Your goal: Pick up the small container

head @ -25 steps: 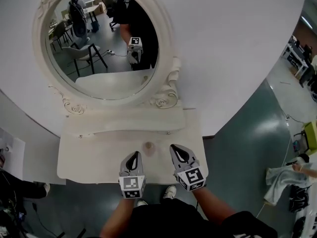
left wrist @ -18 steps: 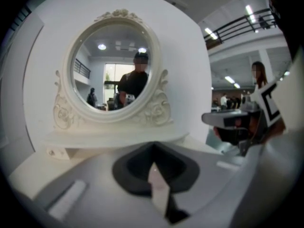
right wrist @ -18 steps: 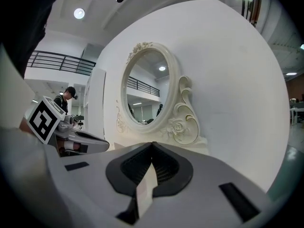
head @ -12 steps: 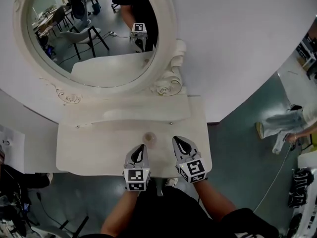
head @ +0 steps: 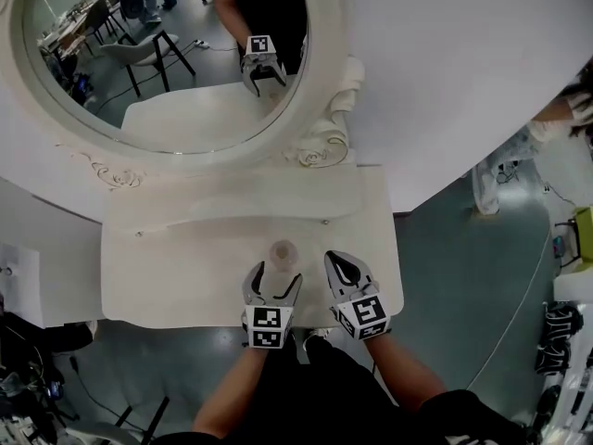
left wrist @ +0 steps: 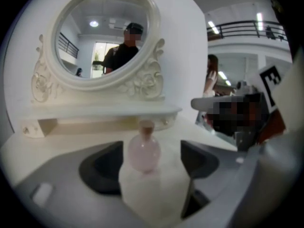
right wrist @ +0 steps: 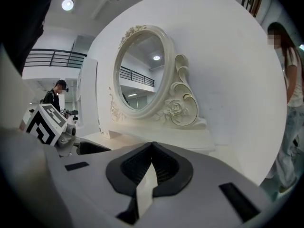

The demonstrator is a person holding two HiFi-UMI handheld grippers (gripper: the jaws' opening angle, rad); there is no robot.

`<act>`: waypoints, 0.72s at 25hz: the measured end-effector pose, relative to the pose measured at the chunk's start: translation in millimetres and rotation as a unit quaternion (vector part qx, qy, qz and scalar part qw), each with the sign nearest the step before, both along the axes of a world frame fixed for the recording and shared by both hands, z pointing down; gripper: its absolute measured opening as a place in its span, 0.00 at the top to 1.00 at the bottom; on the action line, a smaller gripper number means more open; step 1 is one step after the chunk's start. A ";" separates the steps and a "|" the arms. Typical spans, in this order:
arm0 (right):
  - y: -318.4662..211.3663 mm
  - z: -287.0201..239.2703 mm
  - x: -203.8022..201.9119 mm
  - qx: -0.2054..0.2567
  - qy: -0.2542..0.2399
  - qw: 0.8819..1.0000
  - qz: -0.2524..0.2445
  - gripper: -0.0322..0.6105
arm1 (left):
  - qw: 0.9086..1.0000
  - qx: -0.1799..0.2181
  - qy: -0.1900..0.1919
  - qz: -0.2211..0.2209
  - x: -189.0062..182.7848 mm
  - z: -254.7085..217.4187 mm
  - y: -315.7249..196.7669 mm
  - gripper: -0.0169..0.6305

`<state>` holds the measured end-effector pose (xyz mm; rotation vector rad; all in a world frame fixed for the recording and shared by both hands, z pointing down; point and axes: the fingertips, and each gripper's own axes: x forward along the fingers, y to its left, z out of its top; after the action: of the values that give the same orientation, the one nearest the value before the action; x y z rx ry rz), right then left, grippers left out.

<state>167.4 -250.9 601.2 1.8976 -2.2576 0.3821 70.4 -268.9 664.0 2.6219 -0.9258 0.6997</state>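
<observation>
Small container (head: 283, 250): a pale pink, round-bodied bottle with a narrow neck, seen upright on the white worktop (head: 167, 267), near the middle of its front half and below the oval mirror (head: 167, 63).

Left gripper (head: 274, 274): held low over the front edge of the worktop and pointed away from the body toward the mirror. Its jaws are caught opening. In the left gripper view the container (left wrist: 144, 151) is framed in line with the gap between the two dark pads. From the head view it is placed just ahead of the tips. No pad is seen pressing on it.

Right gripper (head: 337, 260): held just beside the left one, to the container's right, and angled slightly inward. Its jaws are seen closed together in the right gripper view (right wrist: 152, 146), with nothing held between them.

Both forearms are extended forward from the body, roughly parallel, with the marker cubes nearest the person.
</observation>
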 end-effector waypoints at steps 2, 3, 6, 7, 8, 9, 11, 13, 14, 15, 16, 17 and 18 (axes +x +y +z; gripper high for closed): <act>-1.5 3.6 0.5 -0.004 -0.001 1.000 0.000 0.94 | 1.000 -0.002 -0.014 0.003 5.1 10.9 -3.8 0.37; -1.9 5.6 1.0 -0.006 -0.001 1.000 0.000 0.94 | 1.000 -0.003 -0.021 0.004 7.9 16.3 -6.0 0.35; -2.7 12.4 3.0 -0.013 -0.002 1.000 0.000 0.94 | 0.999 -0.010 -0.036 0.008 17.5 32.3 -13.9 0.27; -3.2 15.1 3.7 -0.016 -0.003 1.000 0.000 0.94 | 0.999 -0.013 -0.039 0.011 21.1 36.6 -16.7 0.23; -3.4 18.1 4.3 -0.018 -0.003 1.000 0.000 0.94 | 0.999 -0.016 -0.042 0.014 24.2 40.5 -19.3 0.21; -3.4 21.3 5.0 -0.021 -0.005 1.000 0.000 0.94 | 0.999 -0.018 -0.045 0.017 26.6 44.4 -21.5 0.19; -3.4 27.4 6.3 -0.026 -0.007 1.000 0.001 0.94 | 0.998 -0.021 -0.050 0.016 29.4 50.5 -26.7 0.19; -4.4 32.7 7.3 -0.030 -0.010 1.000 0.002 0.94 | 0.998 -0.019 -0.058 0.014 31.0 55.5 -32.3 0.19; -5.3 34.9 7.8 -0.031 -0.011 0.999 0.003 0.94 | 0.998 -0.020 -0.062 0.015 31.9 58.1 -34.4 0.19; -6.4 36.5 8.3 -0.031 -0.012 0.999 0.004 0.94 | 0.997 -0.021 -0.067 0.017 33.1 60.8 -35.9 0.19; -7.8 37.6 8.8 -0.031 -0.014 0.999 0.005 0.94 | 0.997 -0.022 -0.072 0.019 34.5 63.4 -37.0 0.19; -9.4 38.2 9.4 -0.031 -0.015 0.999 0.005 0.94 | 0.997 -0.024 -0.076 0.020 36.2 65.7 -38.1 0.19; -10.9 38.6 10.1 -0.030 -0.016 0.999 0.005 0.94 | 0.996 -0.025 -0.080 0.021 38.1 67.8 -39.2 0.19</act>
<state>177.5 -261.9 639.9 1.8868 -2.2310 0.4781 108.5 -308.1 731.8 2.5782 -0.8852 0.9419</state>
